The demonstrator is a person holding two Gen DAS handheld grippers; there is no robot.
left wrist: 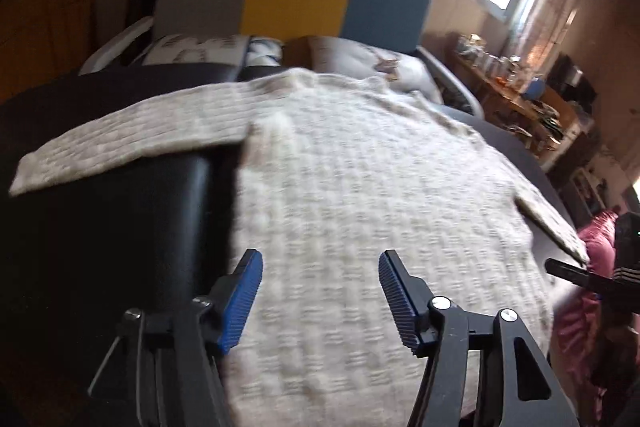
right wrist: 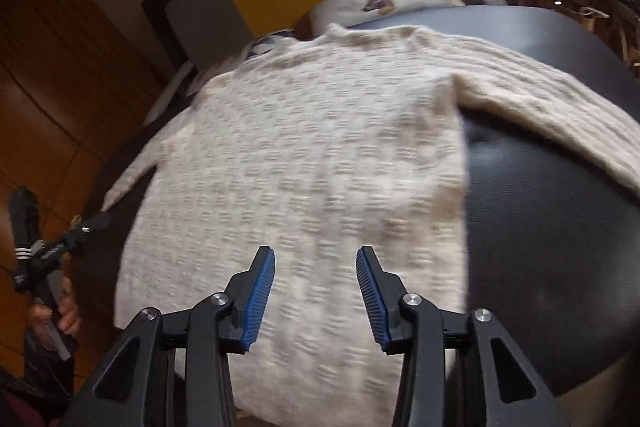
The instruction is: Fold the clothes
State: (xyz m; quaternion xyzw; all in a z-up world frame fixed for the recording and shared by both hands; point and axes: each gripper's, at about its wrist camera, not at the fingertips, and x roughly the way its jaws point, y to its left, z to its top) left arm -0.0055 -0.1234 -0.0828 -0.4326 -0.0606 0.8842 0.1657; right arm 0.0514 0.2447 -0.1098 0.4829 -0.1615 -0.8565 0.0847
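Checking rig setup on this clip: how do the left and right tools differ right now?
The left tool has its jaws spread wider than the right tool. The left hovers over the sweater near its left edge beside the dark surface; the right sits nearer the sweater's middle. Both are open, empty, with blue ribbed pads.

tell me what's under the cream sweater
The cream sweater lies spread on a dark, smooth padded surface, visible around its edges. Whatever sits directly beneath its body is covered.
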